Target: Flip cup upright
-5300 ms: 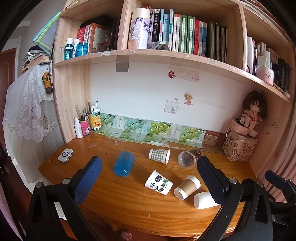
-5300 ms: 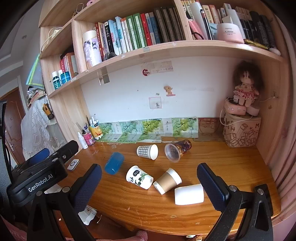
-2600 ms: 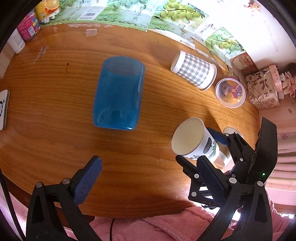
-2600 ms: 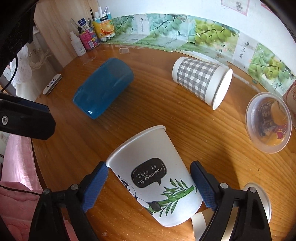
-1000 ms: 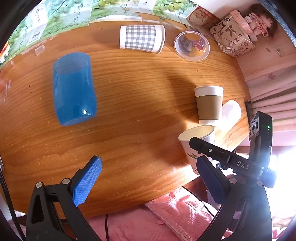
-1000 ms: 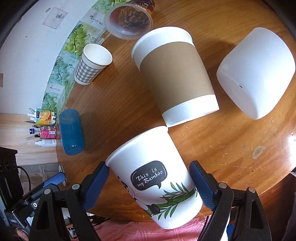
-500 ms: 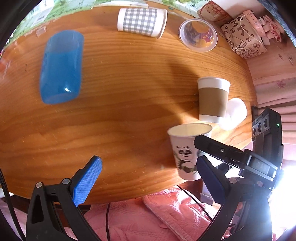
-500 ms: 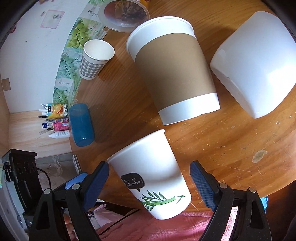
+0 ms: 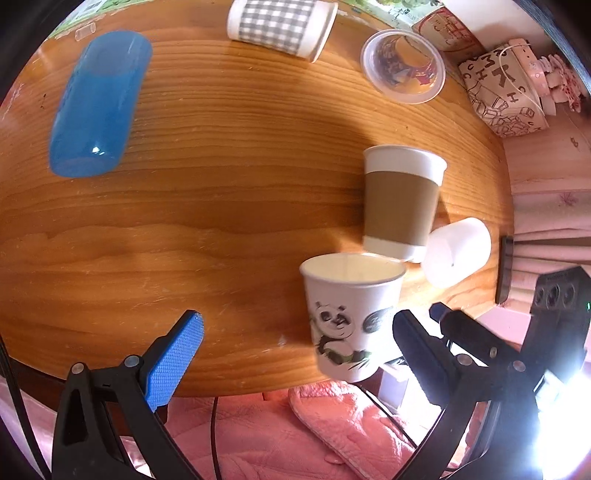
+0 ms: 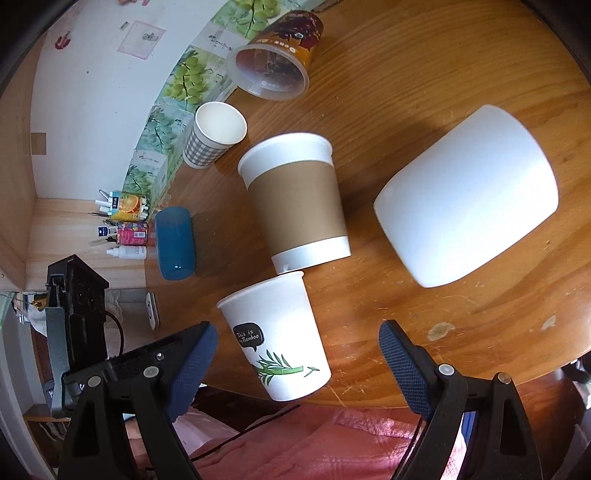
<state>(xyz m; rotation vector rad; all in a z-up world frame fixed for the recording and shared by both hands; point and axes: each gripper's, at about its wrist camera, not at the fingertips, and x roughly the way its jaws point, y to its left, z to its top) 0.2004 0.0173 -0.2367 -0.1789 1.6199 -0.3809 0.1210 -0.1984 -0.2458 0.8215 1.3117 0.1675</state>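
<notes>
The white panda paper cup (image 9: 349, 317) stands upright near the table's front edge, mouth up; in the right wrist view (image 10: 280, 336) it shows its bamboo print. My right gripper (image 10: 297, 363) is open, its blue pads on either side of the cup and apart from it. My left gripper (image 9: 295, 350) is open and empty, hovering above the front edge just left of the cup. A brown-sleeved paper cup (image 9: 400, 203) lies on its side right behind the panda cup, also in the right wrist view (image 10: 297, 203).
A white cup (image 10: 467, 218), a blue tumbler (image 9: 98, 118), a checked paper cup (image 9: 280, 27) and a clear printed tub (image 9: 402, 72) lie on their sides on the wooden table (image 9: 203, 206). A patterned basket (image 9: 502, 96) stands at the back right. Pink cloth lies below the front edge.
The right gripper has set the panda cup upright near the front edge and opened; its pads now stand clear of the cup. The left gripper has shifted slightly.
</notes>
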